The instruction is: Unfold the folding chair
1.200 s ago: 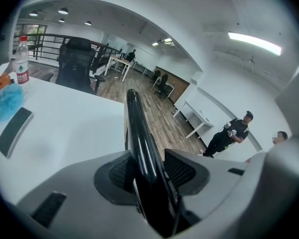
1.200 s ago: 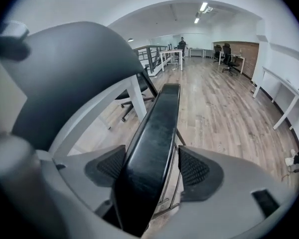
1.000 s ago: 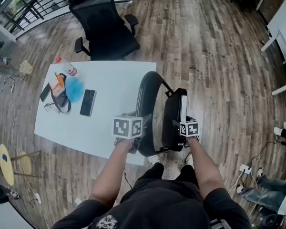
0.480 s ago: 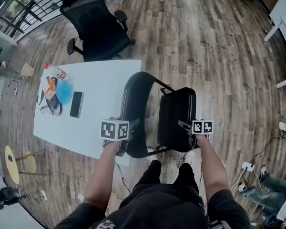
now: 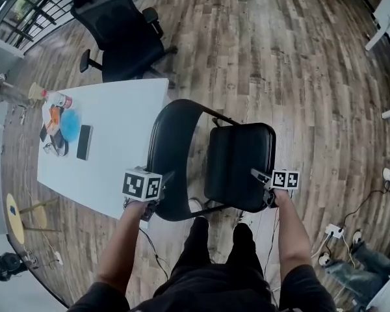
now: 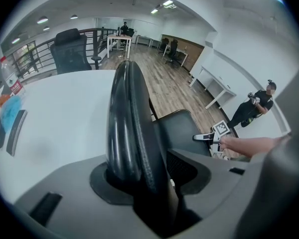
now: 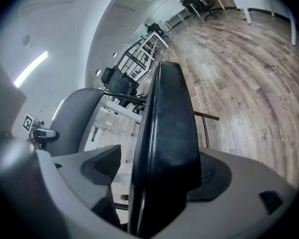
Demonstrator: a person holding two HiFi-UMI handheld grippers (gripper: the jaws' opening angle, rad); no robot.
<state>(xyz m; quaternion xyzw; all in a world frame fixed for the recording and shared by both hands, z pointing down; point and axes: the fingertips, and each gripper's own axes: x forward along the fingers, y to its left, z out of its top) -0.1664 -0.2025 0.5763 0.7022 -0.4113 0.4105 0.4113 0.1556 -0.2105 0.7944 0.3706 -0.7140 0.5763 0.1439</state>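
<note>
— Where's the black padded folding chair (image 5: pixel 234 148)?
— On the wood-plank floor (image 5: pixel 299 77) beside the white table (image 5: pixel 110 135), seat (image 7: pixel 164 133) down.
— Grippers?
— Left gripper (image 5: pixel 167 177) clamps its backrest (image 6: pixel 127 123) (jaws just eased wider); right gripper (image 5: pixel 257 177), just widened, loosely straddles the seat.

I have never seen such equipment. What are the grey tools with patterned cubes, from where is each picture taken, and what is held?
A person holds a two-jaw gripper in each hand. One picture looks down from a head camera; the other two come from cameras on the grippers. The left gripper clamps the folding chair's backrest; the seat stands between the jaws of the right gripper, one pad apart from it. Both pairs of jaws have just been opening. A phone lies on the white table.
</note>
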